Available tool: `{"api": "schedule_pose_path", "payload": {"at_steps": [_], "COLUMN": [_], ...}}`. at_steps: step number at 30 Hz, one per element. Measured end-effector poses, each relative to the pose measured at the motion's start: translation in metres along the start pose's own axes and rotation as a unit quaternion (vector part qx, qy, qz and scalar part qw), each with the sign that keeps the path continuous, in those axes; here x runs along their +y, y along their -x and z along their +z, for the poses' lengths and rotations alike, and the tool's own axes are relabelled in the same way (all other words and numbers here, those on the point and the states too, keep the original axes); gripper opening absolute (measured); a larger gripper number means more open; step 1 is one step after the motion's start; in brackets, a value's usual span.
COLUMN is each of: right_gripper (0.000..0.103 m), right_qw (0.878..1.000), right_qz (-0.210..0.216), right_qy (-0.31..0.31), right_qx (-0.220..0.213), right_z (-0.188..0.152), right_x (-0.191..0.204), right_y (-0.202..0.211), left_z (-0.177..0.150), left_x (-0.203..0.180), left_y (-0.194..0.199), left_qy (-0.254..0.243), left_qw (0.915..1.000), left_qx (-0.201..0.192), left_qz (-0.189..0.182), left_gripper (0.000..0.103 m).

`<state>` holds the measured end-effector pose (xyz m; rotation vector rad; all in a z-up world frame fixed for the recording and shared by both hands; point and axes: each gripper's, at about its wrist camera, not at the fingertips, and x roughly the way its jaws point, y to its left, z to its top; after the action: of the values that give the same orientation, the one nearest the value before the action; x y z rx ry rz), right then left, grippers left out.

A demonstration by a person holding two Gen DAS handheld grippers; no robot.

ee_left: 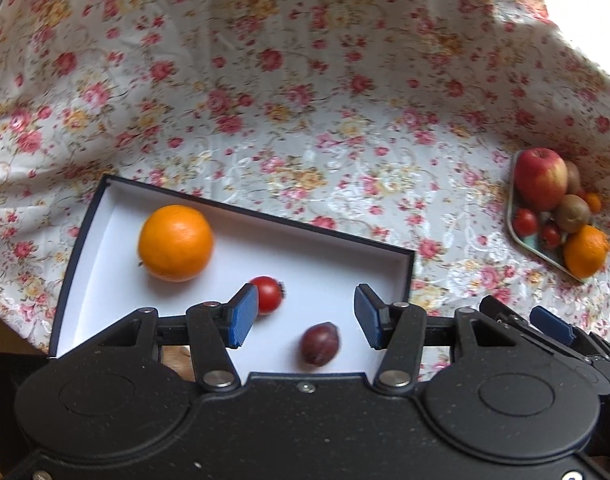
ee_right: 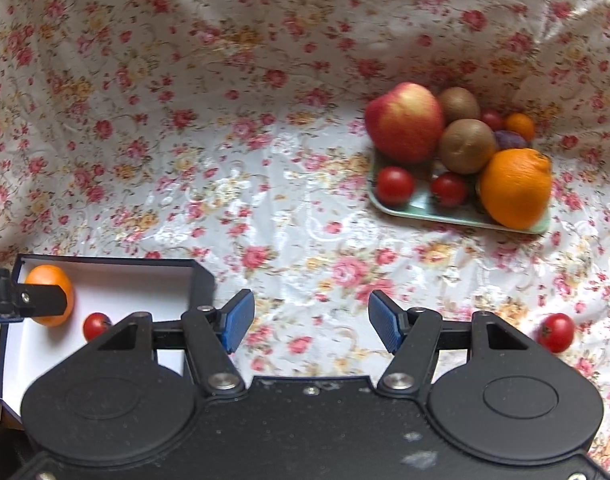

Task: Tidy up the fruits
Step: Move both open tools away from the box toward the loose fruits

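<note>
**Box part-filled, tray still loaded**

Progress check, as I read it: three pcs sit in the box now: an orange at the far left, a small tomato mid-floor, and a dark plum nearest me. My left gripper hovers over the box w/ jaws spread wide, nothing held; the plum lies between the blue pads but untouched, and the tomato sits just behind the left pad. My right gripper is also spread and empty, over bare cloth between box and tray.

Left to do, I'd say most of it: the green tray still carries an apple, two kiwis, a big orange, two tomatoes, plus small bits at the back, hard to tell exactly. One stray tomato lies on the cloth at the right, apart from both.

Room: box walls are low and dark-rimmed; its right half is free floor. Wide open cloth between box and tray, nothing in the way. Cloth is wrinkled, so round stuff may roll.
</note>
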<state>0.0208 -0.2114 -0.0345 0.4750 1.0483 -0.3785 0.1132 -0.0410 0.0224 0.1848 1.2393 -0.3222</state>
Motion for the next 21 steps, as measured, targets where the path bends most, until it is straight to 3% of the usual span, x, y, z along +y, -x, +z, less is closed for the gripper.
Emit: {"api": "schedule_pose_path", "payload": {"at_steps": [21], "right_gripper": [0.067], "right_qw": [0.998], "right_qz": [-0.051], "right_qy": [-0.036], "right_qx": [0.030], "right_z": [-0.017], "right_x": [-0.100], "right_y": [0.015], "left_z": [-0.018], "left_x": [-0.095], "left_y": [0.005], "left_qy": [-0.090], "left_qw": [0.9951], "left_qx": [0.006], "left_qz": [-0.042], "left_gripper": [0.059]}}
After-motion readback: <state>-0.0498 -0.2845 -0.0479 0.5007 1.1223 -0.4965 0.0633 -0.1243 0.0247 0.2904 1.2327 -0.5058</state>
